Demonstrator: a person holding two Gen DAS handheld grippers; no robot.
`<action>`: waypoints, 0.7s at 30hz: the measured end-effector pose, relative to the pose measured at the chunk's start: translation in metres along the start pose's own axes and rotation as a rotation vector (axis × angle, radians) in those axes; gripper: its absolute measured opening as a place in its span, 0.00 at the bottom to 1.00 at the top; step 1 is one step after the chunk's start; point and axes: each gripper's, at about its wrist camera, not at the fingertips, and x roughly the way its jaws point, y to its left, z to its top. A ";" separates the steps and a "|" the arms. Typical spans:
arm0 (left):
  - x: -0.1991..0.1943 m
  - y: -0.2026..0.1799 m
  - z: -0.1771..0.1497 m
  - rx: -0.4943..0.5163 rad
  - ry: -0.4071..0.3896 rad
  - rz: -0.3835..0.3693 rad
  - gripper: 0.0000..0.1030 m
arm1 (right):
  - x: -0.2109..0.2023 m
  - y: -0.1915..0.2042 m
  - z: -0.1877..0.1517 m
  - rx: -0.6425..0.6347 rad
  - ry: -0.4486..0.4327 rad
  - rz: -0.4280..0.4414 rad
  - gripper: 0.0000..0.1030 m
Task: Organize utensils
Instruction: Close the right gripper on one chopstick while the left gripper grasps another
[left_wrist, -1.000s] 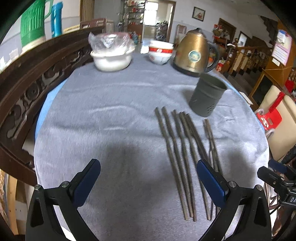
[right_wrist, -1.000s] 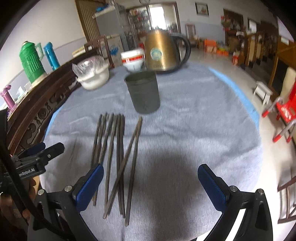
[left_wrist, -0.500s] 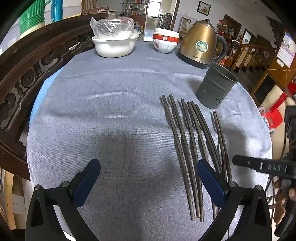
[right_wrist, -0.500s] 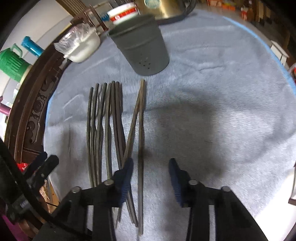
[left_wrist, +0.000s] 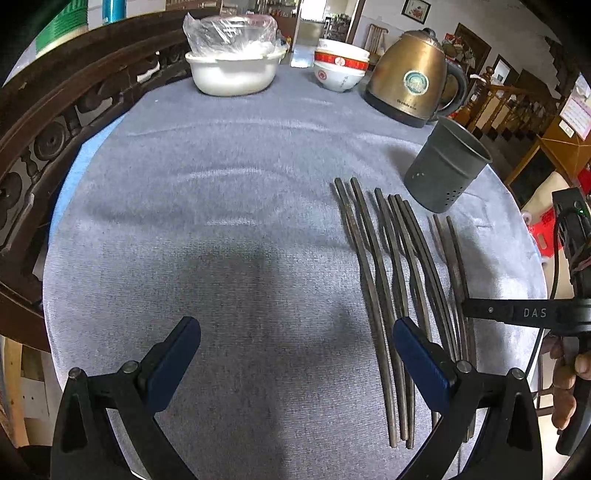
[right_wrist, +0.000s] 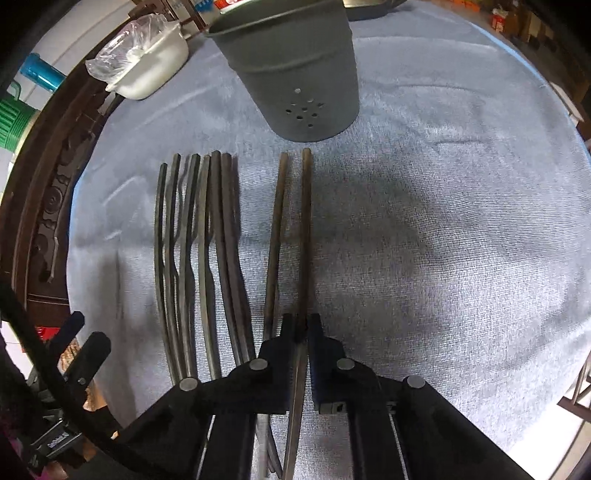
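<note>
Several dark chopsticks (left_wrist: 388, 280) lie side by side on the grey cloth, below a dark grey utensil cup (left_wrist: 445, 166). My left gripper (left_wrist: 295, 354) is open and empty, low over the cloth, left of the chopsticks. In the right wrist view my right gripper (right_wrist: 302, 328) is shut on the rightmost chopstick (right_wrist: 305, 229), with its partner (right_wrist: 275, 236) lying just left. The main bundle (right_wrist: 199, 251) lies further left. The cup (right_wrist: 295, 70) stands upright straight ahead. The right gripper's finger (left_wrist: 517, 314) shows at the right edge of the left wrist view.
A white bowl covered in plastic (left_wrist: 234, 66), stacked red-and-white bowls (left_wrist: 340, 70) and a brass kettle (left_wrist: 410, 74) stand at the table's far side. A carved wooden rail (left_wrist: 55, 122) curves along the left. The round table edge (right_wrist: 554, 103) drops off on the right.
My right gripper moved down and forward to the chopsticks and its fingers closed from wide open onto the rightmost one. The left gripper drifted slightly and stayed open.
</note>
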 end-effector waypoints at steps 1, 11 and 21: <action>0.002 -0.001 0.002 -0.002 0.014 -0.003 1.00 | -0.001 0.000 0.003 -0.008 0.003 -0.013 0.08; 0.034 -0.008 0.040 -0.122 0.221 -0.010 0.91 | -0.005 -0.020 -0.001 0.010 -0.020 0.080 0.08; 0.069 -0.027 0.062 -0.171 0.407 0.029 0.59 | -0.012 -0.044 -0.013 0.018 -0.040 0.175 0.08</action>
